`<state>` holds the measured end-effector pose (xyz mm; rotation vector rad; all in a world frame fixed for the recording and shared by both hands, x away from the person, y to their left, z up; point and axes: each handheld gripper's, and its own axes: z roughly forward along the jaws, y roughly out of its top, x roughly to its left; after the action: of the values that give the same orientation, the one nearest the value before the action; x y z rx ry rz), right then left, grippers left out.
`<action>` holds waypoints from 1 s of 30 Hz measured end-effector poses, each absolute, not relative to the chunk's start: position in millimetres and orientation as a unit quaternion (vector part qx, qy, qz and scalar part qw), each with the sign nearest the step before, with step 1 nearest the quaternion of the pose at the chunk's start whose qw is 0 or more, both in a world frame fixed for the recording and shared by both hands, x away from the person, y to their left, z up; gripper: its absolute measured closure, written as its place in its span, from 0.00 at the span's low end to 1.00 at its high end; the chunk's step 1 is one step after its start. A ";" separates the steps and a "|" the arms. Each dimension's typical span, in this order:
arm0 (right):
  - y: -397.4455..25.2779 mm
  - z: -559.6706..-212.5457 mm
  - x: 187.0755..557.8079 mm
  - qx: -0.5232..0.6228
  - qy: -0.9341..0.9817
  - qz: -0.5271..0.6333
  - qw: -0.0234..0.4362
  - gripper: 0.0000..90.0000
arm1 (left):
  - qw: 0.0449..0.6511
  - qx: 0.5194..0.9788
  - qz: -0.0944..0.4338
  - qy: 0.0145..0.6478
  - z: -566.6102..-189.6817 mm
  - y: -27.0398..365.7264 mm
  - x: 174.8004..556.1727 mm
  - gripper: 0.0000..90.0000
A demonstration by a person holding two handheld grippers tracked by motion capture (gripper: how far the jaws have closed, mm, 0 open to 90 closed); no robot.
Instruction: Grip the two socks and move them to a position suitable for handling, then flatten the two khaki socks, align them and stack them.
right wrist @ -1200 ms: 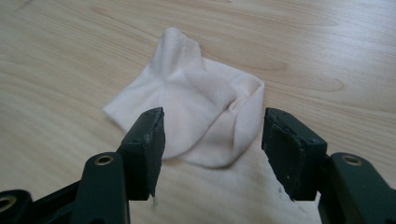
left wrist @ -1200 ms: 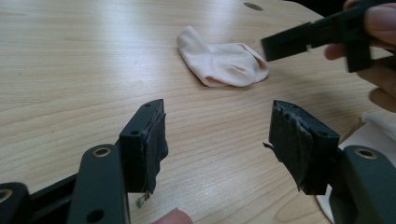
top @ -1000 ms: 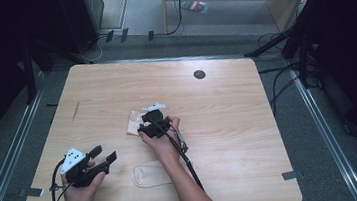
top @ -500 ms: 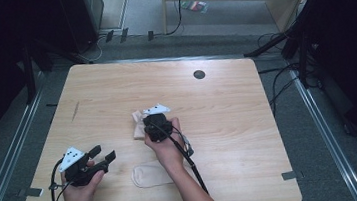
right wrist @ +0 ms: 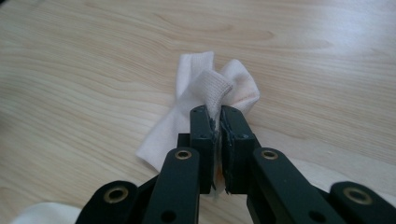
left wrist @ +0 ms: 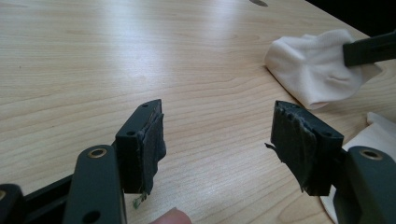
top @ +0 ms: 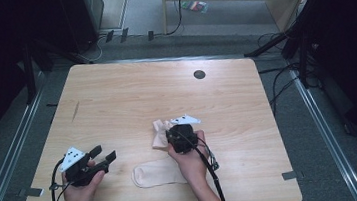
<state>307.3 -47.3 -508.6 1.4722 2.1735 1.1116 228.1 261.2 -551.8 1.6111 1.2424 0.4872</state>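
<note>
Pale cotton, bunched and pinched: a crumpled sock [right wrist: 205, 100] at the centre of the right gripper view, its ribbed cuff caught between the closed jaws of the right gripper [right wrist: 219, 122]; the rest of it slumped on the wooden desk [right wrist: 74, 74], toe end trailing toward the lower left of the frame. In the high view, the same sock [top: 160, 134] just above and left of the right gripper [top: 177, 135], a little below centre; a second sock [top: 156, 174] flat on the desk [top: 130, 95] just beneath, toward the bottom edge, apparently touching the right hand [top: 191, 160]. Left gripper [top: 102, 154] in the lower left of that view, held low over bare wood, well apart from both socks; in the left gripper view, jaws wide apart with nothing between them, left gripper [left wrist: 217, 133] aimed across the desk toward the bunched sock [left wrist: 315, 65] in the upper right.

Step in hand, by the look of it: pairing or folding, with the cuff secured and the sock about to be lifted or drawn out. Next move probably calls for a steady pinch on the cuff, then a pull to straighten the fabric, perhaps over the flat sock; left jaws free to catch the toe end; risk of the cuff slipping if tugged too fast.
</note>
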 end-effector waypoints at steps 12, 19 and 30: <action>-51.9 -517.3 318.4 0.508 0.758 0.384 0.141 0.65 | 0.499 0.667 0.202 0.515 -551.9 260.7 228.6 0.39; -48.5 -511.5 323.4 0.506 0.754 0.391 0.150 0.95 | 0.500 0.668 0.200 0.514 -551.9 261.1 228.4 0.39; -55.3 -516.7 335.5 0.515 0.758 0.382 0.123 0.76 | 0.497 0.669 0.201 0.515 -551.8 260.4 228.9 0.40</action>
<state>335.5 -55.3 -516.7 1.5020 2.2095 1.1137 228.9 260.4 -551.8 1.6191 1.2471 0.4864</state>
